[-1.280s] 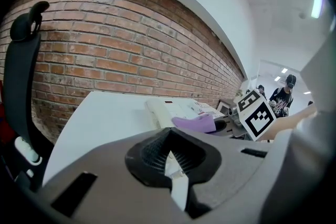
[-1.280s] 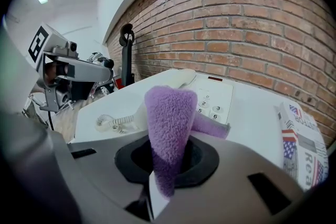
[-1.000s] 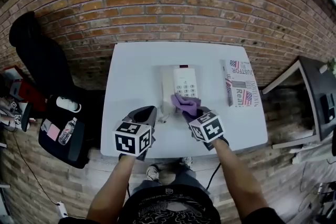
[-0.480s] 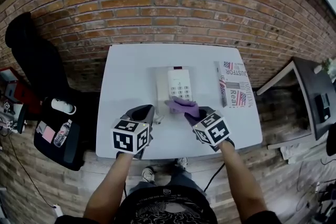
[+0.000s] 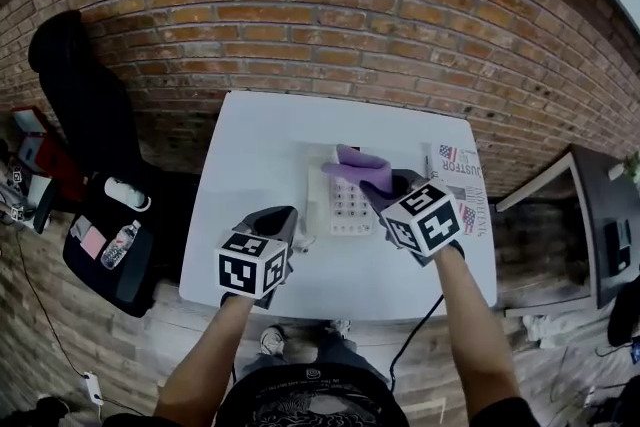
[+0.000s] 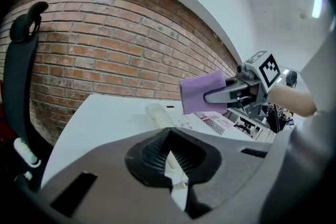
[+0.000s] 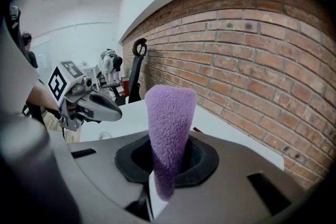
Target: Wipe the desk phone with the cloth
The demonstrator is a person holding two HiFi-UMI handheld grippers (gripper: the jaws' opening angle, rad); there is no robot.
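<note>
locate the desk phone [image 5: 342, 203] directly beneath the fingertips of the right gripper [image 5: 388, 185], lying flat, keypad up, handset on the side nearer the left fingers. note the purple cloth [image 5: 358, 165] pinched between the right fingers, clamped tight on one end, free end projecting ahead of the tips over the far part of the phone. cannot confirm contact between cloth and phone from any view. held this way, presumably, to leave a broad flap of pile ahead of the fingertips for wiping while keeping the hard jaws off the keys. judged step: wiping pass over the phone body, under way.

find the left gripper [image 5: 287, 215] just beside the handset side of the phone, fingers drawn together to a thin slit, gripping nothing. placed there, probably, to steady the phone should it slide; not touching it as far as visible.

observe a white table [image 5: 245, 155] under both sets of fingers, smooth, likely to let the phone skid under a sideways wipe. outboard of the right fingers, a folded newspaper [image 5: 462, 183] flat on the same surface. beyond the fingertips, a brick wall [image 5: 300, 25]; outboard of the left fingers, a black chair [image 5: 75, 95] on a wood-plank floor [image 5: 540, 245].
</note>
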